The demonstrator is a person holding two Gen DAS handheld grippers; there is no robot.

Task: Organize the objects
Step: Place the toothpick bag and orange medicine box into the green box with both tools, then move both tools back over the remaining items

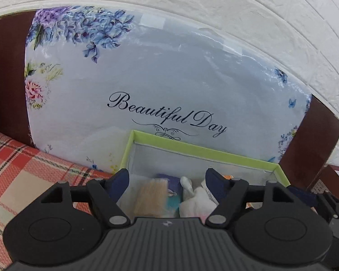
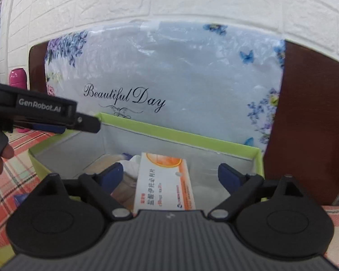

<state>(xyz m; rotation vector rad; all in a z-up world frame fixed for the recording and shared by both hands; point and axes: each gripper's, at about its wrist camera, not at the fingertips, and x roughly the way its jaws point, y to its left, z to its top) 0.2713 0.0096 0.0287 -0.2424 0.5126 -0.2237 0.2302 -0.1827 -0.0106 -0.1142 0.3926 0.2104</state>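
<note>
A lime-green open box [image 1: 192, 150] [image 2: 180, 135] stands on the plaid cloth against a floral board. It holds a pack of wooden sticks [image 1: 151, 197], a white crumpled item [image 1: 196, 199] and an orange-and-white medicine carton [image 2: 165, 180]. My left gripper [image 1: 167, 176] is open above the box's near side, empty; it also shows from the side in the right wrist view [image 2: 56, 117]. My right gripper [image 2: 170, 176] is open over the carton, fingers either side of it, apart from it.
A floral "Beautiful Day" board [image 1: 165, 85] leans on a brown headboard [image 2: 309, 117] and white brick wall behind the box. A pink bottle [image 2: 17, 78] stands far left. A red plaid cloth [image 1: 22, 176] covers the surface.
</note>
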